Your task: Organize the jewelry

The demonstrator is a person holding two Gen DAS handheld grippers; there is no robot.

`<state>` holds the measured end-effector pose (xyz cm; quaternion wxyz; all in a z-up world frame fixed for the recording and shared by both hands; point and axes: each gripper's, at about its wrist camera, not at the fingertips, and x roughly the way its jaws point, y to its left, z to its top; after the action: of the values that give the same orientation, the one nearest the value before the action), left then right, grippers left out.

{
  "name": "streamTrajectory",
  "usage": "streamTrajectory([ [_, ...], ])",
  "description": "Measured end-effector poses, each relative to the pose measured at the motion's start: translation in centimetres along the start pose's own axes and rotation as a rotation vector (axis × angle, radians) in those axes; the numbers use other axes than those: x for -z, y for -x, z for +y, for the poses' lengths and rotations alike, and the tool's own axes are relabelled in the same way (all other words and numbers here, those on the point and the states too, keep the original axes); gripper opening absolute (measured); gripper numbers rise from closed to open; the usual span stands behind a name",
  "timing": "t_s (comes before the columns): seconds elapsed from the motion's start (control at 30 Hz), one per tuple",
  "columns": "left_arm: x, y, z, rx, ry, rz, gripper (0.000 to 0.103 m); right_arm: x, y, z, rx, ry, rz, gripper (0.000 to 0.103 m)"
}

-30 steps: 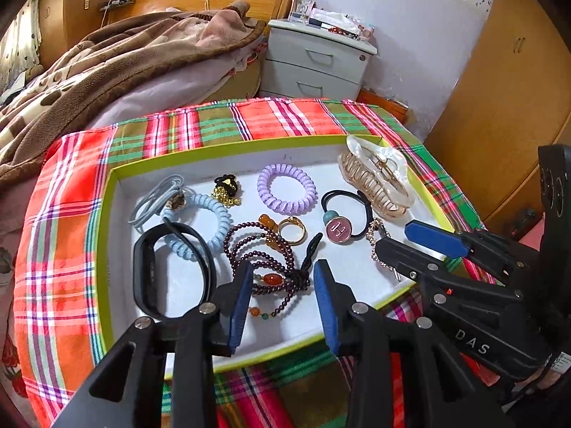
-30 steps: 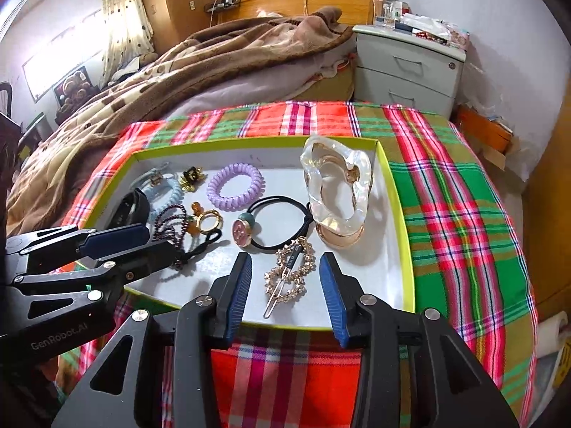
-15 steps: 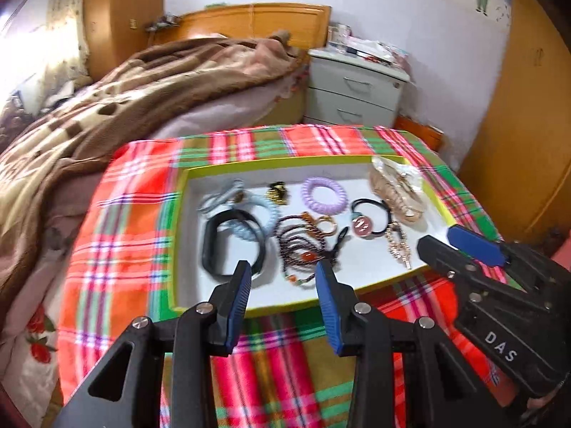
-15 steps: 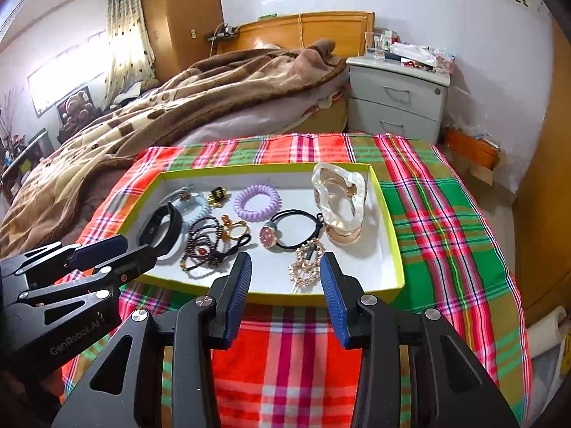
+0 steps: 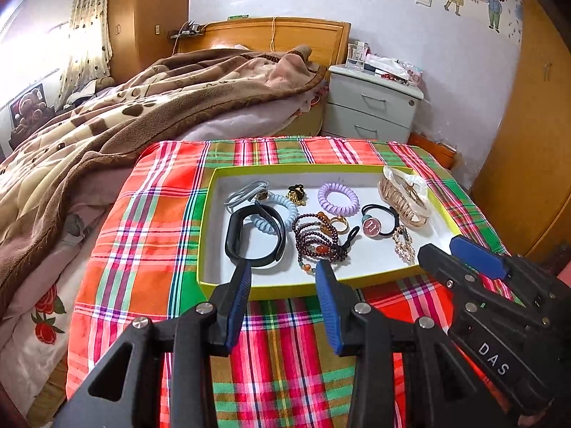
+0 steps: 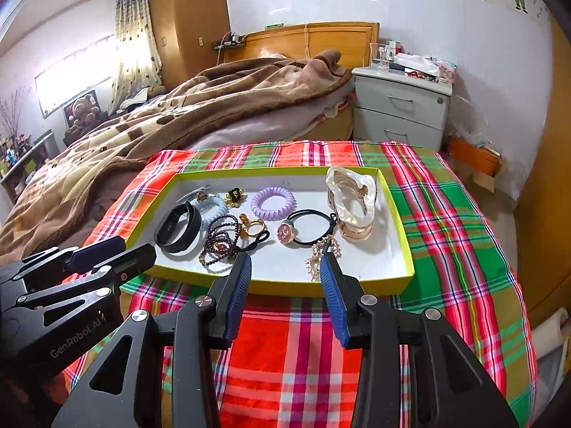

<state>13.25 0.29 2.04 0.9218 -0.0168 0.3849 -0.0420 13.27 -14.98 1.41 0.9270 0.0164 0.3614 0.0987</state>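
A shallow white tray with a lime rim (image 5: 214, 235) (image 6: 399, 235) lies on a plaid cloth. In it are a black band (image 5: 255, 237) (image 6: 178, 228), a blue coil tie (image 5: 276, 210), a purple coil tie (image 5: 338, 198) (image 6: 273, 202), a dark bead bracelet (image 5: 314, 240) (image 6: 219, 239), a gold ring (image 6: 255, 229), a black hair tie with pink charm (image 5: 371, 224) (image 6: 287, 232), a gold hairpin (image 6: 319, 256) and a large pearly claw clip (image 5: 405, 194) (image 6: 353, 203). My left gripper (image 5: 282, 303) and right gripper (image 6: 285, 299) are both open and empty, held back in front of the tray's near edge.
The plaid cloth (image 6: 446, 221) covers a small table. A bed with a brown blanket (image 5: 125, 114) lies to the left and behind. A grey nightstand (image 6: 403, 107) stands behind, wooden wardrobes (image 5: 528, 142) at the right.
Both grippers have pulled back and up from above the tray to in front of it. The jewelry has not moved. Both stay open.
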Motion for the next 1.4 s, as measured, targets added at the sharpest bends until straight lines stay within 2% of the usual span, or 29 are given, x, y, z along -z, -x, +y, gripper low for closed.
streamTrajectory([
  [1.4,1.0,1.3,-0.1,-0.044,0.019,0.006,0.039,0.6,1.5,0.7,-0.005,0.011,-0.032,0.041],
])
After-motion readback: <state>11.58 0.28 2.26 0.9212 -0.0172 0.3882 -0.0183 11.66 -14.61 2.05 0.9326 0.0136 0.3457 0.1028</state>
